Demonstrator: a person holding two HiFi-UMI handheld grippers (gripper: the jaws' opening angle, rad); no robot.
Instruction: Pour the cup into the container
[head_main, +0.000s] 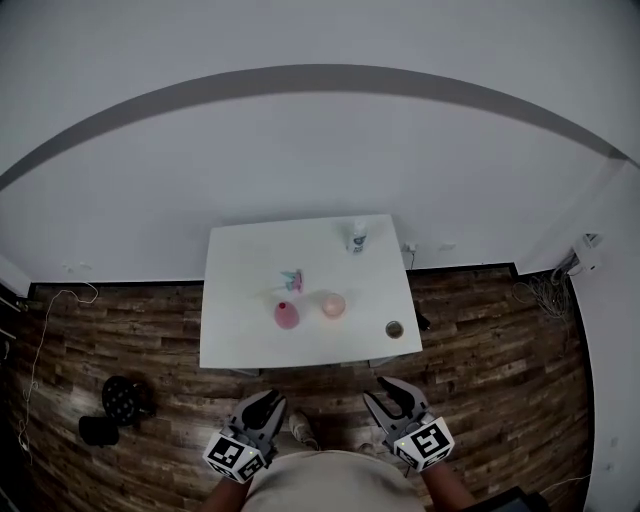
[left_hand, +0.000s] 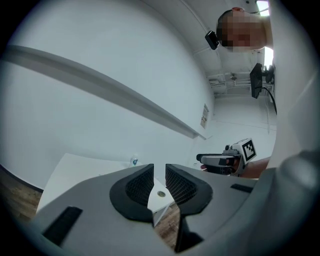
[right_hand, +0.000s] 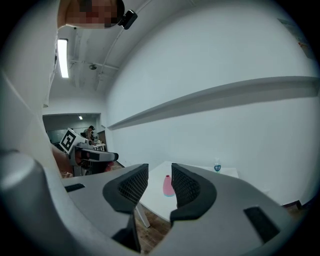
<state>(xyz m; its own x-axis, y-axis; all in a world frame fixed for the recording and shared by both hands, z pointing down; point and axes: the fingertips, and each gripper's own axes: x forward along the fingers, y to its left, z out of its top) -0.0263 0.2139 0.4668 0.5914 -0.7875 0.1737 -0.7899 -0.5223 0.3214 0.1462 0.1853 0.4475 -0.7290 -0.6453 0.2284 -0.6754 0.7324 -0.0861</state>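
Setting: a white desk (head_main: 240, 300) stands against a pale wall (head_main: 300, 150), on a dark wood plank floor (head_main: 500, 380), seen from above.
Left hand-held gripper (left_hand: 159, 173): low in the head view, in front of the desk's near edge and well apart from everything on it. Its jaws are almost together, with a narrow gap between them and nothing in it.
Right hand-held gripper (right_hand: 160, 182): beside the left one, also short of the desk. Its jaws are slightly spread and grip nothing.
Pale pink cup (head_main: 333, 305): stands upright on the desk, right of centre and towards the near edge, not touched by either hand-held gripper.
Pink container (head_main: 287, 316): stands just left of the cup, apart from it, and is narrower at the top. In the right gripper view it shows far off through the gap between the jaws.
Small pink and teal item (head_main: 292, 281): behind the pink container; too small to say what it is.
Bottle (head_main: 357, 236): small and clear with a blue label, upright near the desk's far right corner.
Small round dark object (head_main: 394, 329): near the desk's near right corner; in the left gripper view it shows far off through the gap between the jaws.
Black object (head_main: 118, 400): on the floor to the left of the desk.
Person (head_main: 330, 485): only light clothing shows, at the bottom of the head view.
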